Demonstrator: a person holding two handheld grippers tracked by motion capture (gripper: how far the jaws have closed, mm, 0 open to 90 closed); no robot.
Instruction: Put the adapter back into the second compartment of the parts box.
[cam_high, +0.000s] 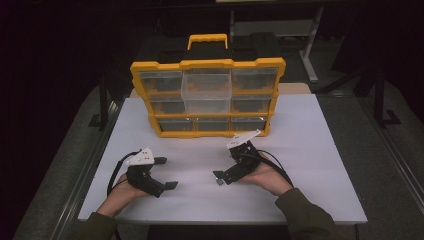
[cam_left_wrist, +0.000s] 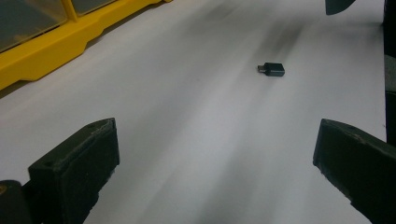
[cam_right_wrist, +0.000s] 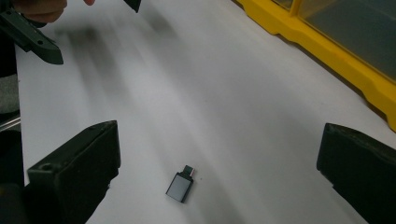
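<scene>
Fingers spread wide, the right gripper (cam_high: 223, 178) hovers over a small black adapter (cam_right_wrist: 180, 186) lying between them on the white surface (cam_high: 310, 165); the left gripper (cam_high: 167, 173), equally wide, holds nothing, a yellow organizer (cam_high: 207, 97) beyond.

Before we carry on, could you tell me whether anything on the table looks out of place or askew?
One clear drawer in the top middle of the yellow organizer sticks out while its neighbours sit flush. A small dark adapter lies loose on the white table, between the open right gripper's fingers.
</scene>
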